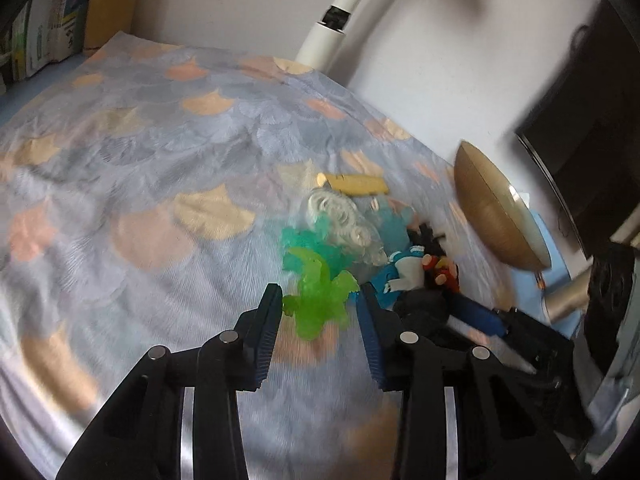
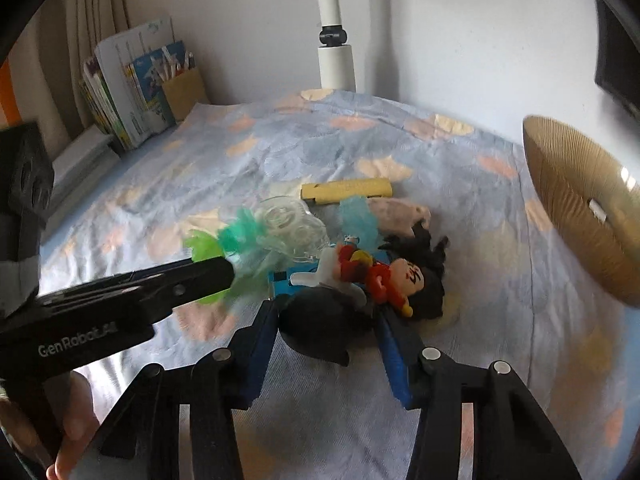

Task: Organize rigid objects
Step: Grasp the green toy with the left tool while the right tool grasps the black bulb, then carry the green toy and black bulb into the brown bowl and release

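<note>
A pile of small toys lies on the patterned cloth. A translucent green dragon figure (image 1: pixel 320 298) sits between the fingers of my open left gripper (image 1: pixel 320 300), which is not closed on it. Behind it are a teal figure (image 1: pixel 308 240), a clear plastic piece (image 1: pixel 348 220) and a yellow wooden block (image 1: pixel 358 184). My right gripper (image 2: pixel 328 312) is open with a black rounded object (image 2: pixel 320 326) between its fingers. A black-haired doll in red (image 2: pixel 404 280) and a blue-and-white figure (image 2: pixel 288 278) lie just beyond. The left gripper's finger (image 2: pixel 160 290) shows in the right wrist view.
A round woven tan dish (image 1: pixel 496 212) stands on edge at the right, also in the right wrist view (image 2: pixel 580 208). A white lamp pole (image 2: pixel 334 40) rises at the back. Books and a pencil box (image 2: pixel 160 88) stand at the back left. The cloth (image 1: pixel 140 200) covers the surface.
</note>
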`<state>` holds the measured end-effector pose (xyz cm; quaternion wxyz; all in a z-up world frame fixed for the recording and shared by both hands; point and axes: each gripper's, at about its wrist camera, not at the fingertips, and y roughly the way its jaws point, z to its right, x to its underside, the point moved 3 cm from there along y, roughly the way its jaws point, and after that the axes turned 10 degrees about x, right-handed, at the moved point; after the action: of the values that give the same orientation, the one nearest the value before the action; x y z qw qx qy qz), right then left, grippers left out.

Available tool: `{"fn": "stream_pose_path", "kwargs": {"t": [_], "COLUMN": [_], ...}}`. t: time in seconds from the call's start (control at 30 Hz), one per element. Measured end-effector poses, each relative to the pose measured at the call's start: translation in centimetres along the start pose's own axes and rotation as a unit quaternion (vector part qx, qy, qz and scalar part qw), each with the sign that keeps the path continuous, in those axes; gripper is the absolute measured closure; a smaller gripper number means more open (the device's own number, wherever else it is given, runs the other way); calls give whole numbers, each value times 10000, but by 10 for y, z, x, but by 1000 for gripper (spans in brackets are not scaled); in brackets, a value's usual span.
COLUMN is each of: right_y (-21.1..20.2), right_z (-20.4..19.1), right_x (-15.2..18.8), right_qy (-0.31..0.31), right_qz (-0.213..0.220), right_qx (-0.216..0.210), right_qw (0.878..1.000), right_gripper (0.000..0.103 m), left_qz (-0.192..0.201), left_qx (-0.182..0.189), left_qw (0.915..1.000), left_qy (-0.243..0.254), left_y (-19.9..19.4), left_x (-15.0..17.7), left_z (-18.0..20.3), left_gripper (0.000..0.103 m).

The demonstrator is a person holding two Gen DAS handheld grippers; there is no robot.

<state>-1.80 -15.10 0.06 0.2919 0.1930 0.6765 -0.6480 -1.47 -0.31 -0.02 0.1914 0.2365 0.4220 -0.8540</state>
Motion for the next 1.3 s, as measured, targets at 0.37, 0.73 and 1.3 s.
{"fn": "stream_pose_path", "kwargs": {"t": [0.37, 0.73, 1.3], "right_y": [-64, -72, -50], "right_z": [8, 38, 5], "right_x": [60, 87, 84], "right_qy": [-654, -640, -1218], "right_qz": [111, -363, -288], "right_qx": [-353, -565, -250], "right_qw": [9972, 9957, 9918], "right_gripper": [55, 37, 48], "left_qz": [-165, -271, 154], "left_qx": [-404, -647, -1390], "left_qw": [9974, 9960, 9884], "left_qy": [577, 555, 597], "left_y": [-25, -16, -12], "left_x": [35, 41, 24], "left_z": [14, 10, 23], "left_gripper": [68, 54, 72]}}
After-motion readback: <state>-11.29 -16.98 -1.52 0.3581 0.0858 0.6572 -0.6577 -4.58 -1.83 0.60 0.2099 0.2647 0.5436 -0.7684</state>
